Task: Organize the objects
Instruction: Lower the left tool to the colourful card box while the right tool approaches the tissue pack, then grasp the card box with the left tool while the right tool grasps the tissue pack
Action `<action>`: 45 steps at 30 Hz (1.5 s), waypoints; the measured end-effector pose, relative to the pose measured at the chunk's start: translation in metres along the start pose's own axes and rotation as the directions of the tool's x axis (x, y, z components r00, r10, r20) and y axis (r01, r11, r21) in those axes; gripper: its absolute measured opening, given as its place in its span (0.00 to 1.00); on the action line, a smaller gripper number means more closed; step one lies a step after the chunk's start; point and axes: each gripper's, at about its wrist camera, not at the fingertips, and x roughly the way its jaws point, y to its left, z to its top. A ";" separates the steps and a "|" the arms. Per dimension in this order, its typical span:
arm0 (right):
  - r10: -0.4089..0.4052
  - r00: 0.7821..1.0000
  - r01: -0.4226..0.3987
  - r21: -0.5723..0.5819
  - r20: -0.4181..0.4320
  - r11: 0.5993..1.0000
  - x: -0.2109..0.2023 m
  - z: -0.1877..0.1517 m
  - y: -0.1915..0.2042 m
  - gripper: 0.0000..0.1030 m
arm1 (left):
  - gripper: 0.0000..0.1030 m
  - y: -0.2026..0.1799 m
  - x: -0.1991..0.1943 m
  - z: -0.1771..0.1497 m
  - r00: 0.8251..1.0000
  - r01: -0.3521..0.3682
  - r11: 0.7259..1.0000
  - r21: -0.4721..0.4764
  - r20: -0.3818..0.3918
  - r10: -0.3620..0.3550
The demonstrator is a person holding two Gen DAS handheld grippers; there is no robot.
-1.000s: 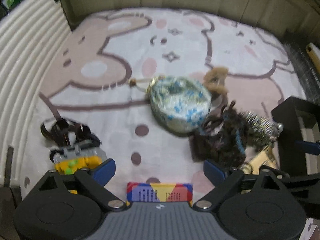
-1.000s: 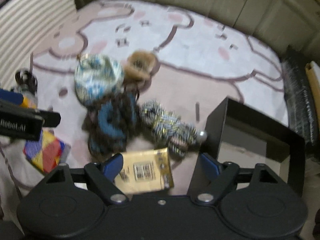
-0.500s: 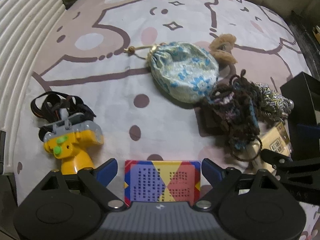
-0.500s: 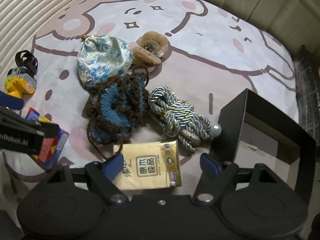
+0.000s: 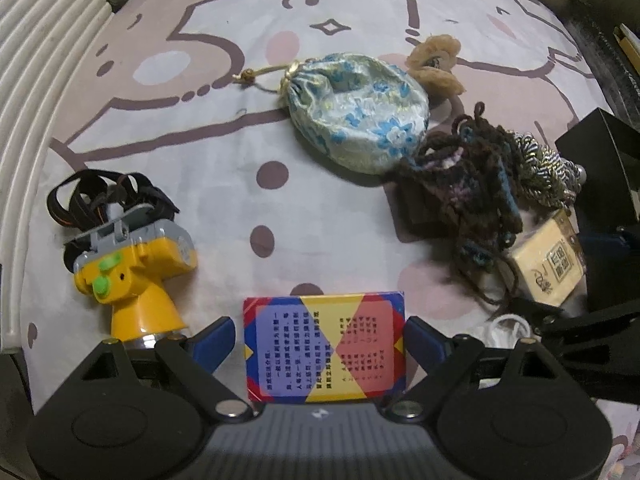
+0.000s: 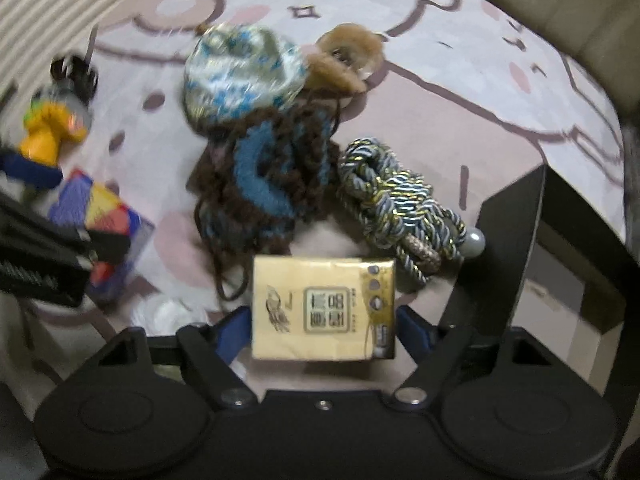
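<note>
My left gripper is open with its blue fingers on either side of a red, yellow and blue card box lying on the mat. My right gripper is open around a gold tissue pack; I cannot tell if the pads touch it. The tissue pack also shows in the left wrist view. A black open box stands to the right. A floral drawstring pouch, a brown and blue crocheted piece, a braided cord, a tan fuzzy clip and a yellow headlamp lie on the mat.
The objects rest on a cartoon-printed mat with a white ribbed edge on the left. A white crumpled item lies near the right gripper's left finger. The black box is at the far right of the left wrist view.
Both grippers have moved down and forward. The card box now sits between the left fingers and the tissue pack between the right fingers, both much closer than before.
</note>
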 end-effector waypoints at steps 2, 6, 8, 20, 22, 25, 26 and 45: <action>-0.004 1.000 0.004 0.002 -0.005 1.000 0.000 0.001 0.000 0.76 | 0.89 -0.001 0.001 -0.001 1.000 0.004 1.000 0.014 -0.003 -0.004; 0.003 1.000 -0.003 0.032 -0.005 0.999 -0.002 0.002 -0.004 0.73 | 0.89 -0.003 0.004 -0.003 1.000 0.005 1.000 0.029 -0.009 -0.005; 0.026 1.000 -0.026 0.064 -0.001 0.998 -0.004 0.002 -0.008 0.72 | 0.88 -0.005 0.007 -0.004 1.000 -0.001 0.999 0.041 -0.015 0.002; 0.014 1.000 -0.013 0.035 -0.016 0.999 0.000 0.005 -0.005 0.76 | 0.87 -0.002 0.020 -0.006 0.999 0.009 0.999 0.052 -0.037 -0.008; 0.005 1.000 -0.004 0.044 -0.016 0.999 0.000 0.006 -0.007 0.72 | 0.87 0.000 0.019 -0.005 0.999 0.015 0.999 0.052 -0.039 -0.013; 0.028 1.000 -0.027 0.084 -0.009 0.996 -0.005 0.007 -0.014 0.71 | 0.86 0.003 0.016 -0.005 0.999 0.019 0.998 0.051 -0.044 -0.017; 0.025 1.000 -0.025 0.082 -0.004 0.996 -0.007 0.007 -0.014 0.71 | 0.86 0.003 0.014 -0.005 0.999 0.017 0.999 0.050 -0.039 -0.015; -0.049 0.965 0.003 0.174 0.258 0.985 -0.105 -0.012 -0.025 0.71 | 0.86 0.003 -0.085 -0.019 0.973 -0.008 0.997 -0.074 0.231 0.025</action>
